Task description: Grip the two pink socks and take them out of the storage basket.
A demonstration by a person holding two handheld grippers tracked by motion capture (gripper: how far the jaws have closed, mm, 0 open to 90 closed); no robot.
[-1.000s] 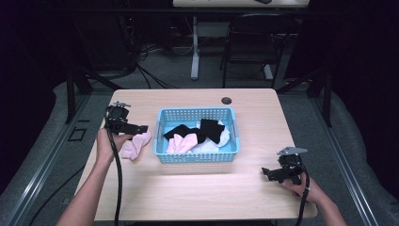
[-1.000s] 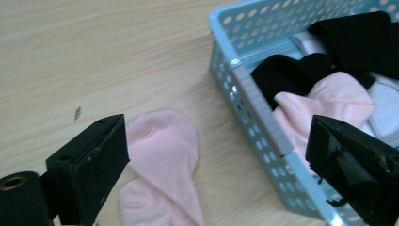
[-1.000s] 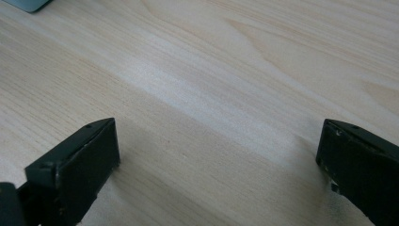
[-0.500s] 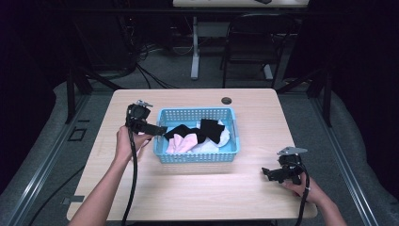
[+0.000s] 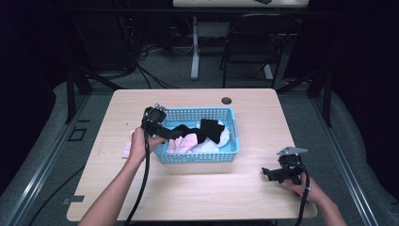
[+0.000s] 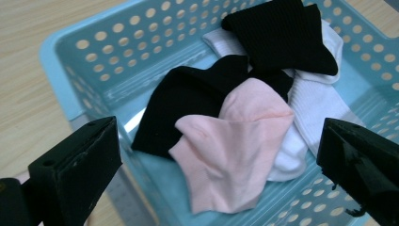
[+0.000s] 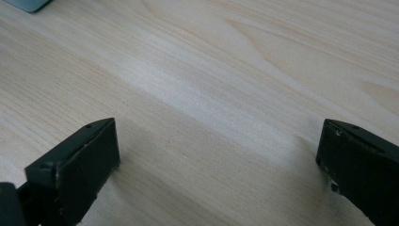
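A light blue perforated basket (image 5: pixel 197 157) stands mid-table and holds a heap of socks. Looking along the left gripper view, a pink sock (image 6: pixel 235 146) lies on top of a black sock (image 6: pixel 188 99); a second black sock (image 6: pixel 282 33) and white socks (image 6: pixel 315 103) lie behind, inside the basket (image 6: pixel 117 52). My left gripper (image 5: pixel 174 135) hangs open over the basket's left end, and in its own view the left gripper (image 6: pixel 219 141) has its jaws wide apart above the pink sock, holding nothing. The right gripper (image 5: pixel 267 173) rests open low over bare wood, as its own view of the right gripper (image 7: pixel 219 141) confirms.
Another pink sock (image 5: pixel 126 149) lies on the table left of the basket, partly behind the left hand. A dark cable hole (image 5: pixel 227 100) sits near the far edge. A chair (image 5: pixel 249 42) and desk legs stand beyond the table.
The left gripper has travelled right, from the pink sock on the table to above the basket's left end. The right gripper has stayed put.
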